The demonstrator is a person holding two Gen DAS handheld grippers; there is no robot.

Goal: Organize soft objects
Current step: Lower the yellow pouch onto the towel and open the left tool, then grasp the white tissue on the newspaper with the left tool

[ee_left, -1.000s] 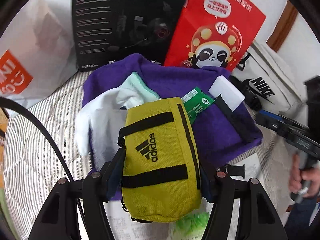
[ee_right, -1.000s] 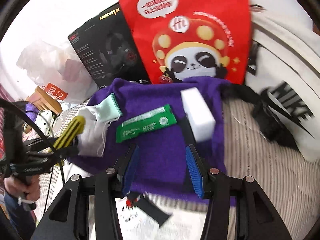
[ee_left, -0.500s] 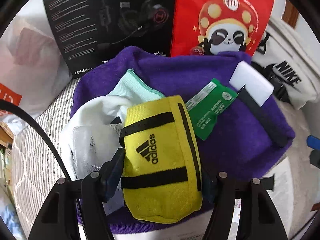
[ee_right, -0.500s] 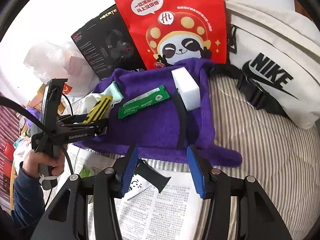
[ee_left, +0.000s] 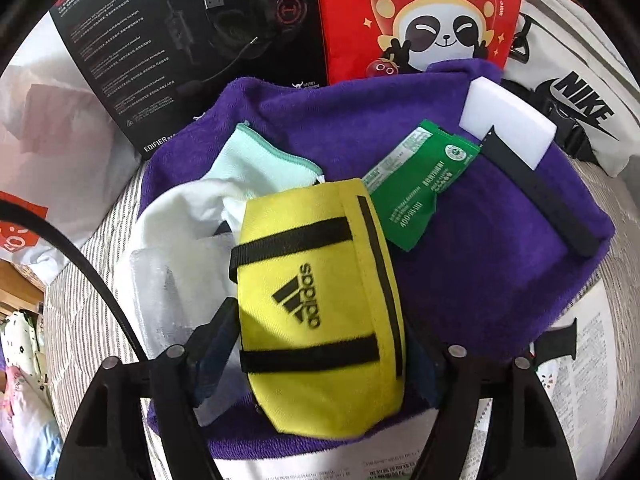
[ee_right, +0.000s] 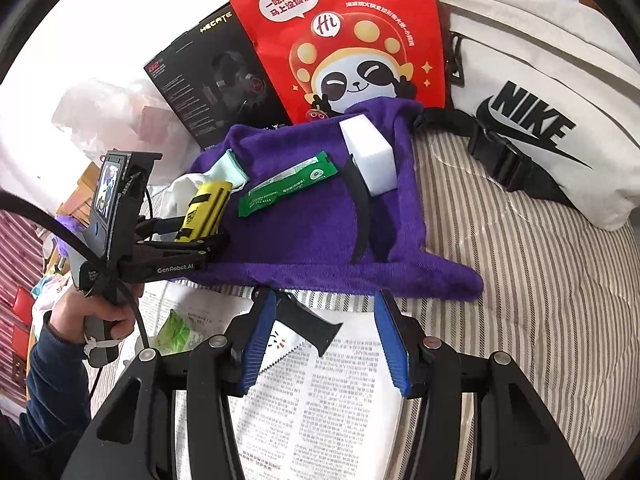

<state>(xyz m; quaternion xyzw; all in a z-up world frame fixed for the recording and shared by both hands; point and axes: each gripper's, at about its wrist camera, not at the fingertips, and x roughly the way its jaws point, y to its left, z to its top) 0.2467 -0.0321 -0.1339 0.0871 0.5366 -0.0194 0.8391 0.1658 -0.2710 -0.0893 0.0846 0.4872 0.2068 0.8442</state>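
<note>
Striped bedding (ee_right: 520, 280) covers the whole work area, with a purple towel (ee_left: 480, 272) spread over it as my main landmark. My left gripper (ee_left: 320, 356) is clamped on the yellow adidas pouch (ee_left: 320, 300), holding it over the towel's near-left part, right next to a white cloth (ee_left: 188, 216) and a mint-edged cloth (ee_left: 256, 160) lying at the towel's left side. A green packet (ee_left: 420, 184) sits near the towel's middle, touching the pouch's top corner in the left view, and a white foam block (ee_left: 508, 120) rests at its far right corner with a black strap (ee_left: 540, 200) running down from it. My right gripper (ee_right: 326, 340) hangs with its jaws apart, holding nothing, over newspaper (ee_right: 320, 400) just off the towel's near edge. Behind the towel stand a black headset box (ee_left: 180, 40), a red panda bag (ee_left: 420, 16) and a white Nike bag (ee_right: 540, 112).
</note>
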